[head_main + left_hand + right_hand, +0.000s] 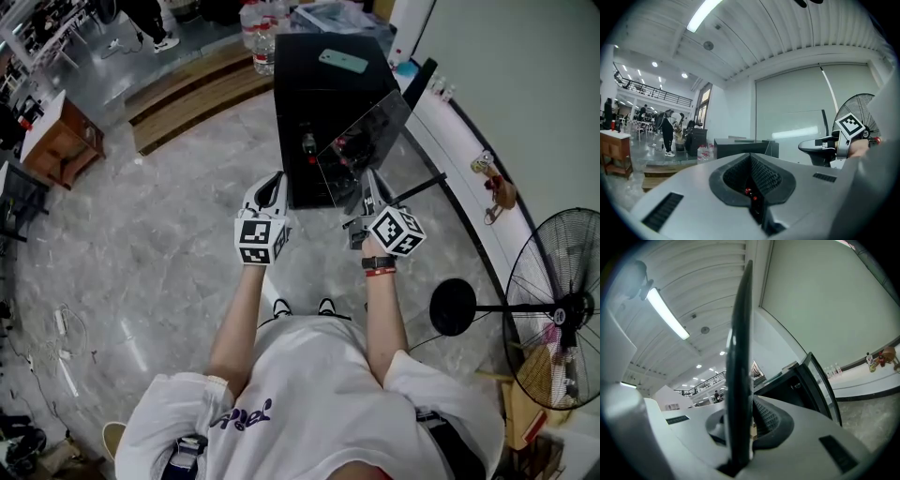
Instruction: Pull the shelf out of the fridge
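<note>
**Head view:** You are standing in front of the black mini fridge (pixel 309 103). The right gripper (pixel 371 192) is clamping the near edge of the glass shelf (pixel 366 141). The pane is standing on edge and looks drawn out of the cabinet, probably tilted that way so it clears the opening. The left gripper (pixel 272 187) is hovering just beside it, free to steady the pane.

**Left gripper view:** Its jaws are lying together on nothing, pointing level toward the fridge (pixel 740 147).

**Right gripper view:** The shelf (pixel 740 348) is rising edge-on between the pads, which are pressing on both of its faces. The fridge's glass door (pixel 820 380) is hanging open to the right.
</note>
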The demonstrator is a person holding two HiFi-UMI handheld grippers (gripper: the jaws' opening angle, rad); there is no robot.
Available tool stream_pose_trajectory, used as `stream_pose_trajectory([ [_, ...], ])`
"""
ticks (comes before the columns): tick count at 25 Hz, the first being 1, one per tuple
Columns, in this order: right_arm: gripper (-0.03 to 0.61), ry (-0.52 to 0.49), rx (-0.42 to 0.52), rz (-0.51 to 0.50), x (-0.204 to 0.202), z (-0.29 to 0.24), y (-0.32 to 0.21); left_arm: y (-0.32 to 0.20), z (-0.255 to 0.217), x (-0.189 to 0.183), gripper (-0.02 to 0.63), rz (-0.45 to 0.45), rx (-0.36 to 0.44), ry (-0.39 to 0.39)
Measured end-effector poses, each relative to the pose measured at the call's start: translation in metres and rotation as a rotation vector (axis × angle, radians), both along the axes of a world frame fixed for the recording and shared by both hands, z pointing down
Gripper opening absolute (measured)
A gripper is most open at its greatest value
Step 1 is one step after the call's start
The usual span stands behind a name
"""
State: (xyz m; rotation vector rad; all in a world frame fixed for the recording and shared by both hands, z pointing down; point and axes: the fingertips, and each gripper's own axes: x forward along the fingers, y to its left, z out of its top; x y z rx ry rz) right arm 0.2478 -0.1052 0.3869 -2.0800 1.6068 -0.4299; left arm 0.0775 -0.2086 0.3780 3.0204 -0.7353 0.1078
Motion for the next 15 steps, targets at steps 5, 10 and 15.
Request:
stream_pose_trajectory([
  [5,0.025,0.092,-0.049,0.038,0.004,0.000,0.004,0.000,-0.004,0.005,0.017,0.005,0.013,-0.001],
  [10,0.023,0.257,-0.132,0.077,0.004,-0.003,0.004,0.000,-0.004,0.011,0.018,0.013,0.023,-0.007],
  [15,0.024,0.323,-0.149,0.088,0.005,-0.010,0.001,-0.001,-0.004,0.018,0.017,0.017,0.023,-0.002],
])
